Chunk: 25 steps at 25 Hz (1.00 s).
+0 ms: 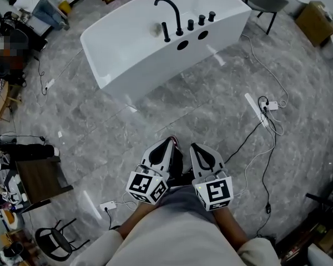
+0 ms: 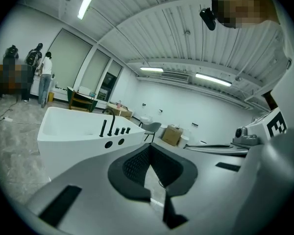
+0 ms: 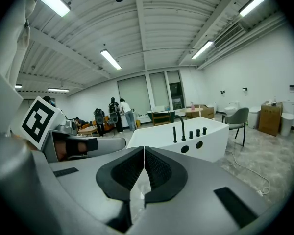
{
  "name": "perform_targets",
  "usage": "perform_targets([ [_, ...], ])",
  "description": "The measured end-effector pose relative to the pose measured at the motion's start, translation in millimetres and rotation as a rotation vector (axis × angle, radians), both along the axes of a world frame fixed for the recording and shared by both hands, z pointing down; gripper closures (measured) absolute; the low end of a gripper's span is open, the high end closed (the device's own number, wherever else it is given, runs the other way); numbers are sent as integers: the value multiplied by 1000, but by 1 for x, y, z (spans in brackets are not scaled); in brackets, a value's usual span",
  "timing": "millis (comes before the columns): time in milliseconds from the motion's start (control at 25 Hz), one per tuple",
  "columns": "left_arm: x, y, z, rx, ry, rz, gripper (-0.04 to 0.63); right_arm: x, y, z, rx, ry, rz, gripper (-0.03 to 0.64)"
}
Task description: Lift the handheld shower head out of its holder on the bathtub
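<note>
The white bathtub (image 1: 127,54) stands on the grey floor at the top of the head view. On its near rim rise a black arched faucet (image 1: 169,7), three black knobs (image 1: 201,20) and a slim black handheld shower head (image 1: 165,32) upright in its holder. My left gripper (image 1: 172,142) and right gripper (image 1: 193,146) hang side by side low in that view, well short of the tub, both shut and empty. The left gripper view has the jaws (image 2: 149,147) together with the tub (image 2: 68,131) ahead to the left. In the right gripper view the closed jaws (image 3: 144,149) point toward the shower head (image 3: 174,134).
Cables and a power strip (image 1: 269,105) lie on the floor to the right. A grey chair (image 1: 265,3) and a cardboard box (image 1: 316,21) stand beyond the tub. A dark table (image 1: 41,179) sits at the left, and people (image 3: 112,114) stand far behind the tub.
</note>
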<state>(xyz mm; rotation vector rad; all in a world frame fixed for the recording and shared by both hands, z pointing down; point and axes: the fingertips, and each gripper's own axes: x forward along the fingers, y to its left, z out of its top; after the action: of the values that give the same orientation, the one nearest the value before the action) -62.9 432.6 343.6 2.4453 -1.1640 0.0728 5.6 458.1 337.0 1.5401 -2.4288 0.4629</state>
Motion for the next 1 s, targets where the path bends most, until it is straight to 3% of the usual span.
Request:
perform_targets([
  [520, -12, -93, 3, -16, 21, 32, 590, -19, -90, 11, -58, -6, 4, 597],
  [1000, -39, -171, -25, 89, 38, 42, 591, -44, -165, -15, 40, 25, 41, 597],
])
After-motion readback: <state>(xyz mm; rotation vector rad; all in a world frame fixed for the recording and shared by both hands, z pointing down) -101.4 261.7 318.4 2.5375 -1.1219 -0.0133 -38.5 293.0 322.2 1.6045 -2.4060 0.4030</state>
